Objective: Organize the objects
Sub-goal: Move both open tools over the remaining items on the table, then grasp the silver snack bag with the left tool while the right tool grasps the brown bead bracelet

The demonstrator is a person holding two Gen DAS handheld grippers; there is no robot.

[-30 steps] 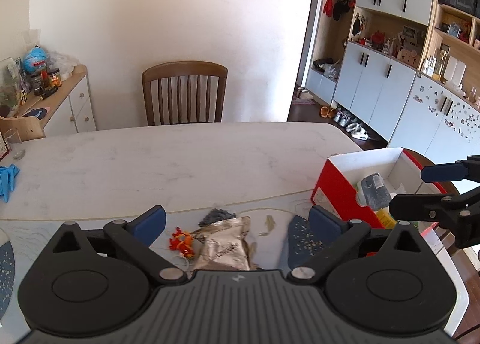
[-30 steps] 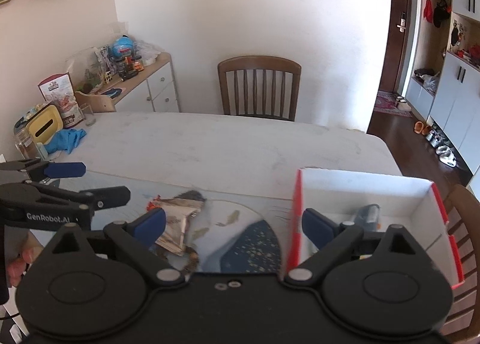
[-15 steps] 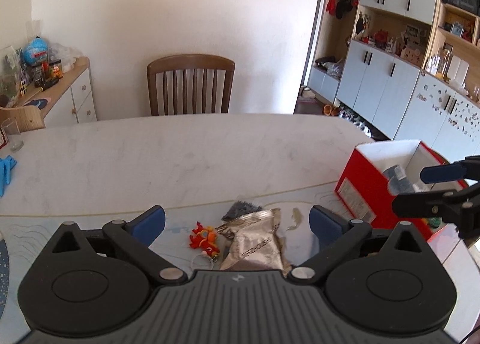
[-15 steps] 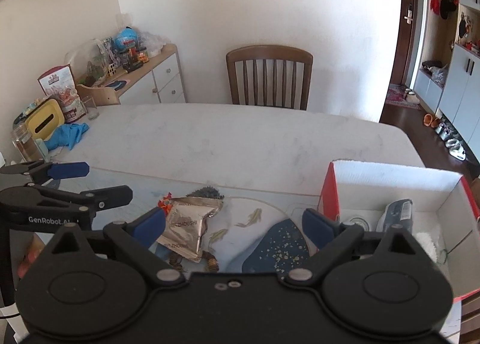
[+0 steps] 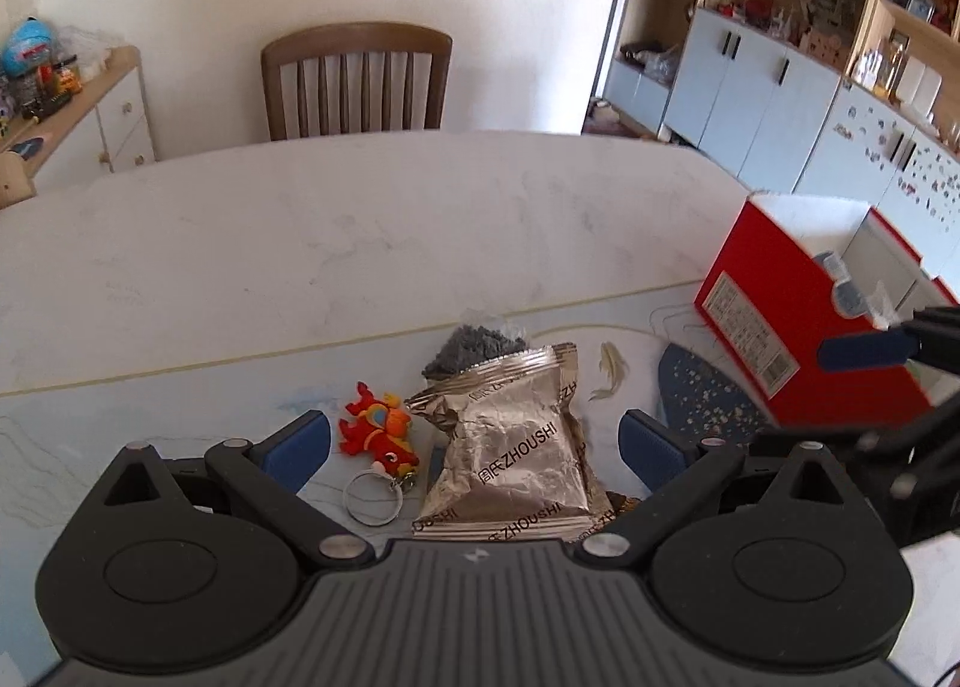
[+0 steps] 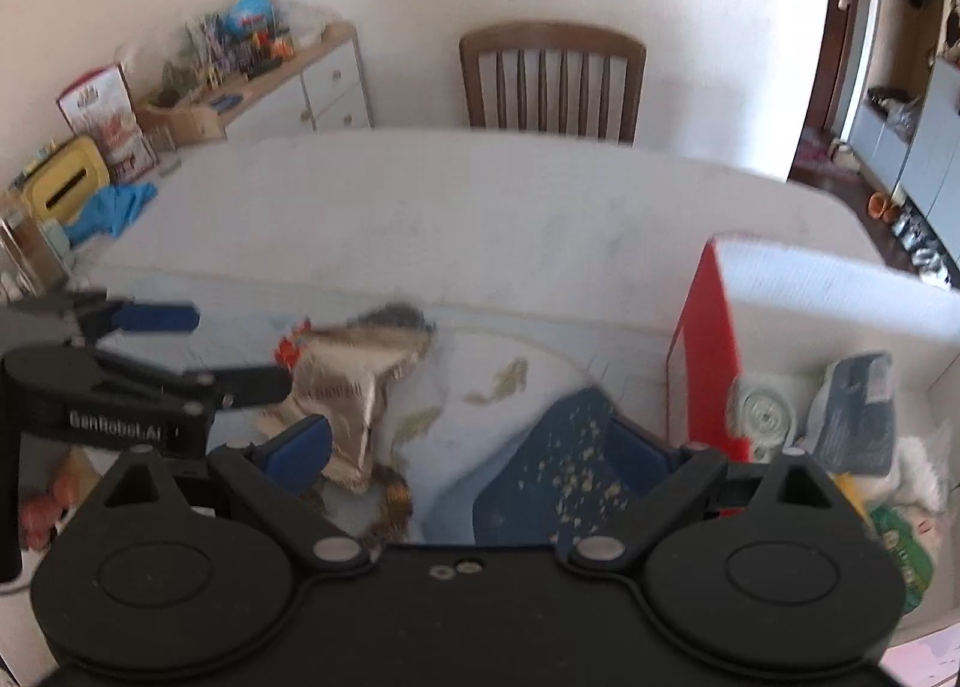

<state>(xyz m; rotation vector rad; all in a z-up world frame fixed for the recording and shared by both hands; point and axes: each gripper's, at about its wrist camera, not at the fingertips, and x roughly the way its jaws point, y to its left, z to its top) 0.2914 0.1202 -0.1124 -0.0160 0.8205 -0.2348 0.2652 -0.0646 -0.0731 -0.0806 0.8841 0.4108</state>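
A gold foil snack bag (image 5: 510,447) lies on the patterned mat between the open jaws of my left gripper (image 5: 474,447). A red dragon keychain (image 5: 378,432) with a metal ring lies just left of the bag. A small bag of dark grains (image 5: 474,342) lies behind it. A red box (image 5: 780,315) with a white inside stands at the right and holds several items (image 6: 852,417). My right gripper (image 6: 474,447) is open and empty over the mat, just left of the box (image 6: 708,345). The foil bag (image 6: 348,387) shows blurred there.
A wooden chair (image 5: 357,81) stands behind the white table (image 5: 360,231). A sideboard (image 6: 282,81) with clutter is at the back left. A yellow container (image 6: 66,183) and blue cloth (image 6: 114,207) sit at the table's left end. Cabinets (image 5: 780,81) line the right wall.
My left gripper has moved forward and down so the foil bag and keychain lie between its jaws. My right gripper has shifted closer to the box. Both stayed open.
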